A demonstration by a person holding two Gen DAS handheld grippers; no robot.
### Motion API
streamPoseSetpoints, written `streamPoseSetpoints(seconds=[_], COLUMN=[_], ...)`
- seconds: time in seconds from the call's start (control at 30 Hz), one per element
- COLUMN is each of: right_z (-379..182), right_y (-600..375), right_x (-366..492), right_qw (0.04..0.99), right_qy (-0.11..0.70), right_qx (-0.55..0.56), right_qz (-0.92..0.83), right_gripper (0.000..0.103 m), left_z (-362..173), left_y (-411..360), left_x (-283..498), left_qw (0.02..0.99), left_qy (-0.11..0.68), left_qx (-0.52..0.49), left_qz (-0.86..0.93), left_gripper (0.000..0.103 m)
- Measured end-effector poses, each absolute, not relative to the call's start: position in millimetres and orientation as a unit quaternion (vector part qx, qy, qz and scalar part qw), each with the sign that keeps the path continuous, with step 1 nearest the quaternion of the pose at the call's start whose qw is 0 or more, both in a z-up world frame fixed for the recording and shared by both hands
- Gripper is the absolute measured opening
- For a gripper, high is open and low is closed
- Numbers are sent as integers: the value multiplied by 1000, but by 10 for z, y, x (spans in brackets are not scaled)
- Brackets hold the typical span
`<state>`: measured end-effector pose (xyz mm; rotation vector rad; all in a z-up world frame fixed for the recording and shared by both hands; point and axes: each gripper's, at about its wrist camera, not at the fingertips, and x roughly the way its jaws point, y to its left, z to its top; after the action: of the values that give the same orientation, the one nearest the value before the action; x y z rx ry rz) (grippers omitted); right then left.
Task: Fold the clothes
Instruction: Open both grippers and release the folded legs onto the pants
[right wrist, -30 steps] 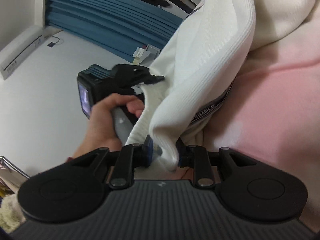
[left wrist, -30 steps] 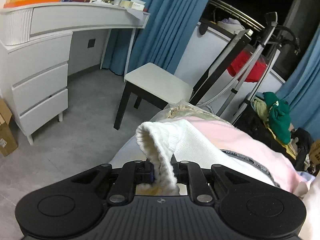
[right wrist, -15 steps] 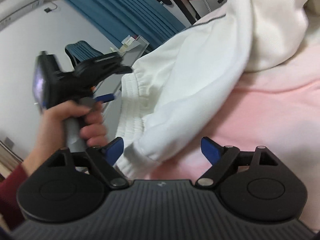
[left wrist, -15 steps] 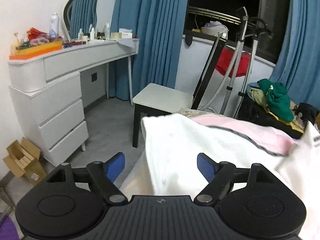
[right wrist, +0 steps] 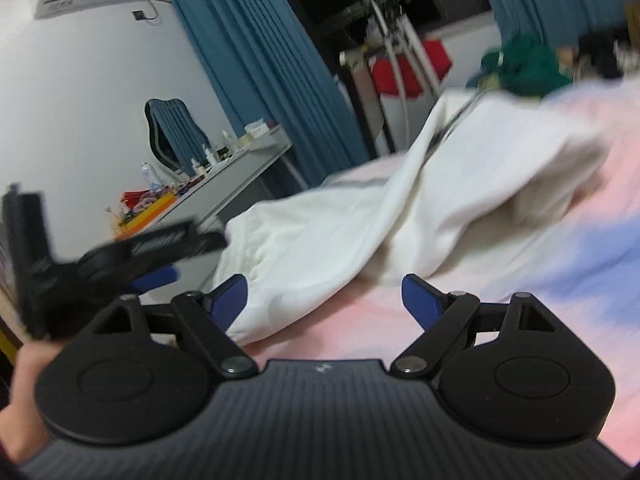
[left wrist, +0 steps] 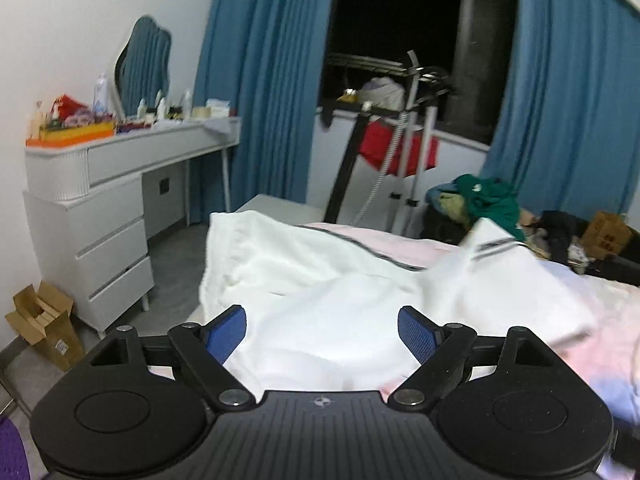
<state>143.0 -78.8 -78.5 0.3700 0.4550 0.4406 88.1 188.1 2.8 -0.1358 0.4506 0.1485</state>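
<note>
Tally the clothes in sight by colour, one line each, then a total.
White garment on the bed: 1
Green garment on the pile: 1
Red garment on the rack: 1
Total: 3

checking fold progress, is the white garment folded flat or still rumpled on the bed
Still rumpled. The white garment lies on the pink bedding in loose creases, one end humped up, not in neat flat layers. Both grippers' jaws are open, holding nothing.

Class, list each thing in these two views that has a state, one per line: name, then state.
left gripper: jaws open, holding nothing
right gripper: jaws open, holding nothing
white garment: lying loosely on the bed, rumpled
dresser drawers: shut
blue curtains: drawn apart, dark window showing
</note>
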Motion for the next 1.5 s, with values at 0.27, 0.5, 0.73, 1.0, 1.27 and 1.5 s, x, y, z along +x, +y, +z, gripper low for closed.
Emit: streamPoseSetpoints(seconds=[0.27, 0.5, 0.73, 1.0, 1.27, 1.5], right_z=[-599, -773, -870, -930, -902, -1000], right_y=[-1925, -2330, -2381, -2444, -2409, -2546], right_x=[1097, 903, 1078, 1071, 1086, 1309], right_qw=[967, 981, 975, 971, 975, 960], right_qy=[167, 126, 153, 171, 168, 210], right_qx=[141, 123, 142, 158, 126, 168], right_qz=[132, 84, 76, 62, 71, 82], right_gripper=[86, 86, 86, 86, 86, 86], left_z=[-85, -256, -306, -431, -499, -422], left_y=[1152, 1096, 1167, 1181, 1123, 976], left_x=[138, 31, 96, 403, 1095, 1873], left_qw=[980, 978, 978, 970, 964, 974], left_qy=[187, 196, 201, 232, 236, 214], left_qx=[-40, -59, -27, -12, 75, 46], left_qz=[46, 39, 55, 71, 100, 59], left_gripper=[91, 91, 91, 91, 91, 94])
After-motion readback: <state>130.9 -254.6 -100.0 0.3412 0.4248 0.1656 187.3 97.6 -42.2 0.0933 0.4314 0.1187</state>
